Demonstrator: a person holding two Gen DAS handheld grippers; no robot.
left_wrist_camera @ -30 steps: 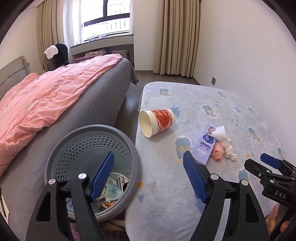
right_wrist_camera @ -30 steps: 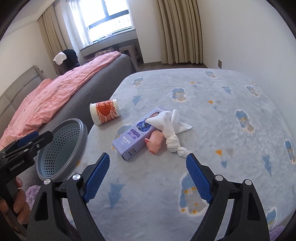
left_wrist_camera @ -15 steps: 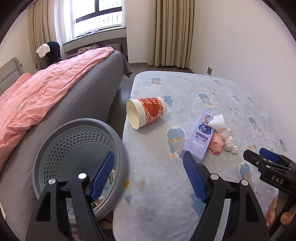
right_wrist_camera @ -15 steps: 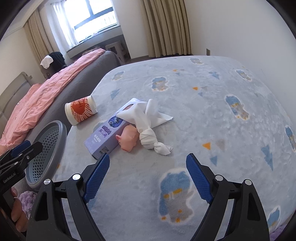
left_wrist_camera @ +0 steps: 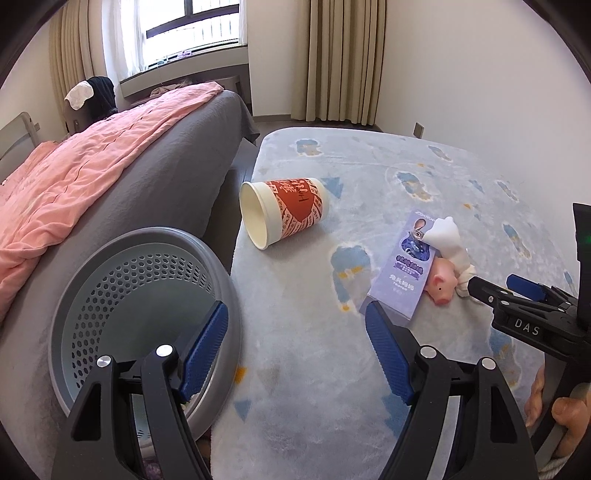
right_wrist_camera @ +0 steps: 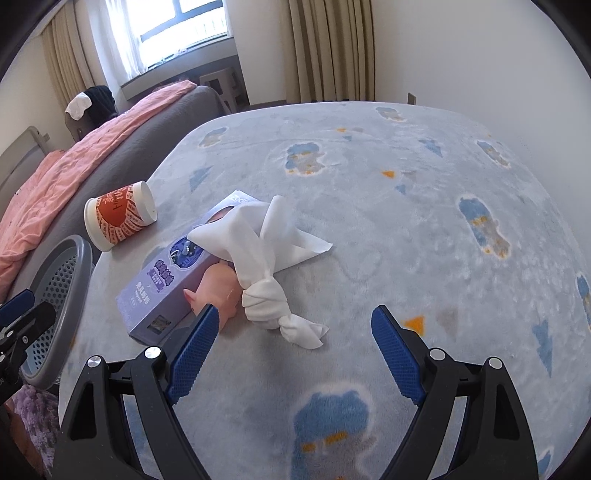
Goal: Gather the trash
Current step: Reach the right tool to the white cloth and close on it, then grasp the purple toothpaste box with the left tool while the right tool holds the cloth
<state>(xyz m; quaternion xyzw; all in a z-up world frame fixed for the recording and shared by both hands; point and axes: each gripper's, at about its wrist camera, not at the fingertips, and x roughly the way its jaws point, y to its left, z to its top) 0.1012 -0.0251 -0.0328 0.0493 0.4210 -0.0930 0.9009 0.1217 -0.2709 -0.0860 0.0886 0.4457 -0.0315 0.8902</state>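
A pale blue patterned blanket (right_wrist_camera: 424, 192) carries the trash. Beside its edge stands a grey perforated basket (left_wrist_camera: 122, 258). A red paper cup (left_wrist_camera: 284, 214) lies tipped near it; a purple carton (right_wrist_camera: 166, 280), knotted white tissue (right_wrist_camera: 258, 258) and pink pig toy (right_wrist_camera: 218, 291) touch. The left hand-held gripper (left_wrist_camera: 295, 350) and right hand-held gripper (right_wrist_camera: 291, 350) both gape, empty.

A home bedroom: bed (left_wrist_camera: 122, 177) with pink quilt (left_wrist_camera: 74, 166), curtained window (left_wrist_camera: 192, 33).

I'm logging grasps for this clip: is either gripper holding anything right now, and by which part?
Nothing is held. The left gripper and right gripper are both open and empty.
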